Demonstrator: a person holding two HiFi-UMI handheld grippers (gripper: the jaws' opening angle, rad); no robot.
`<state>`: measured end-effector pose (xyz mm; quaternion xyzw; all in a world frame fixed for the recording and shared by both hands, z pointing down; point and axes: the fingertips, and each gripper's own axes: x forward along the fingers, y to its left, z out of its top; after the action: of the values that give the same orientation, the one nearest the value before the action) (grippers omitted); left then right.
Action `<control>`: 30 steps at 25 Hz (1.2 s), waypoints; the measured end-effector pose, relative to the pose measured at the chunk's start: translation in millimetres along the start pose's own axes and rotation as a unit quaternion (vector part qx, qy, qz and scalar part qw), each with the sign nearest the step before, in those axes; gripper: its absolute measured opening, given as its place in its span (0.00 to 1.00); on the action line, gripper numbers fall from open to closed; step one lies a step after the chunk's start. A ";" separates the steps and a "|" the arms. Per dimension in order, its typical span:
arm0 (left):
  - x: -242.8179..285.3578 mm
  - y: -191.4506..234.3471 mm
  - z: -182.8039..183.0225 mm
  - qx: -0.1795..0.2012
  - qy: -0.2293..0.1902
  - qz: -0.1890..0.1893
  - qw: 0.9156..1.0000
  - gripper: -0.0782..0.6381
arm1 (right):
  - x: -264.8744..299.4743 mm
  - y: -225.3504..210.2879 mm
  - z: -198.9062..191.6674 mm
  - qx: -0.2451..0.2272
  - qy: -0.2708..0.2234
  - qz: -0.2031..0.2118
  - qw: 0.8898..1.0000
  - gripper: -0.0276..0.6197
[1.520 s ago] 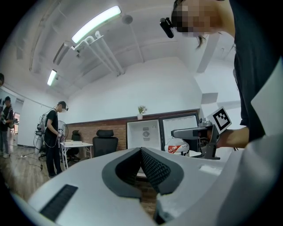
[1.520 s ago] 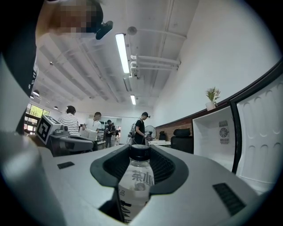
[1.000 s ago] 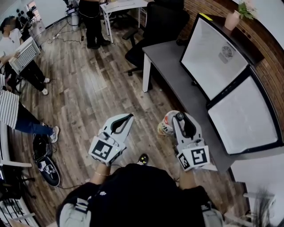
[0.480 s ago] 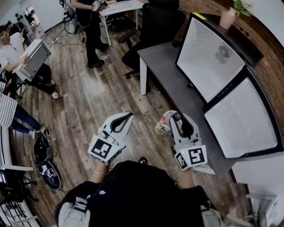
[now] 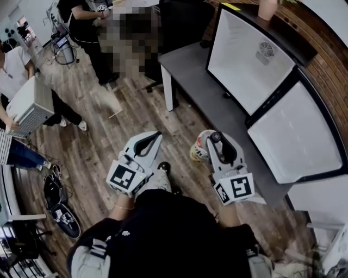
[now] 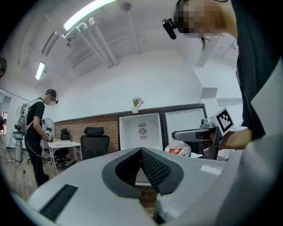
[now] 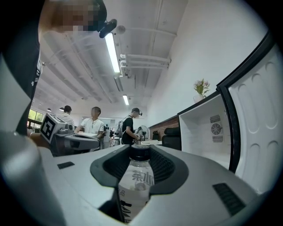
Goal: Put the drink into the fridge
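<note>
**Head view:** A person in a black top is walking toward the black-framed white fridge (image 5: pixel 247 59). Vs a sec ago its two white panels are sitting higher and further left in frame, and a shoe is now stepping out under the white plastic left gripper (image 5: pixel 154 139). So the carry is under way but the drop-off isn't starting yet, I'd judge. The white plastic right gripper (image 5: pixel 215 140) is pinching the clear plastic drink bottle (image 5: pixel 201 149) w/ its red-and-white label. It's holding the bottle over the wood floor, just beside the dark grey desk (image 5: pixel 196 81) and short of the fridge. The left gripper's jaws are pressing together w/ nothing in them. The fan-vented fridge compartment is showing bare white inside, w/ nothing stored that I can see. The second white panel (image 5: pixel 296 136) could be shelf space or a swung-out door; can't tell. A pink plant pot (image 5: pixel 267 8) is sitting on top.

**Left gripper view:** The left gripper (image 6: pixel 141 152) is showing its black ribbed pads meeting at the tips, empty. Beyond them the fridge (image 6: pixel 128 132) is standing open and looking empty. The drink bottle (image 6: pixel 179 148) is riding in the other gripper, off to the right.

**Right gripper view:** The right gripper (image 7: pixel 140 154) is clamping the drink bottle (image 7: pixel 135 185) btwn its pads, black cap pointing away. The fridge (image 7: pixel 208 141) is looming at right, compartment bare.
</note>
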<state>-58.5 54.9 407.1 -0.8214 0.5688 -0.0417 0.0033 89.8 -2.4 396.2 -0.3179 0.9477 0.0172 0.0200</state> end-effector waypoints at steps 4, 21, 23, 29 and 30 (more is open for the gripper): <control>19.7 8.0 3.6 -0.002 -0.008 -0.017 1.000 0.10 | 6.8 -9.6 2.9 -0.006 -0.001 -0.012 1.000 0.25; 195.2 68.4 11.4 0.006 -0.036 -0.158 0.987 0.11 | 83.6 -113.9 -4.5 -0.031 0.011 -0.137 0.990 0.25; 213.2 76.4 12.4 0.004 -0.041 -0.170 0.985 0.10 | 95.6 -124.7 -7.3 -0.031 0.015 -0.147 0.988 0.25; 262.9 105.1 16.1 -0.002 -0.039 -0.205 0.978 0.11 | 130.2 -153.6 -10.5 -0.023 0.028 -0.182 0.983 0.25; 271.1 109.8 16.7 -0.003 -0.039 -0.212 0.977 0.10 | 135.9 -158.0 -9.8 -0.023 0.029 -0.188 0.981 0.25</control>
<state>-65.1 -238.0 402.2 -0.9243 0.3814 -0.0082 0.0142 76.5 -210.6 396.2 -0.4916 0.8704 0.0254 -0.0121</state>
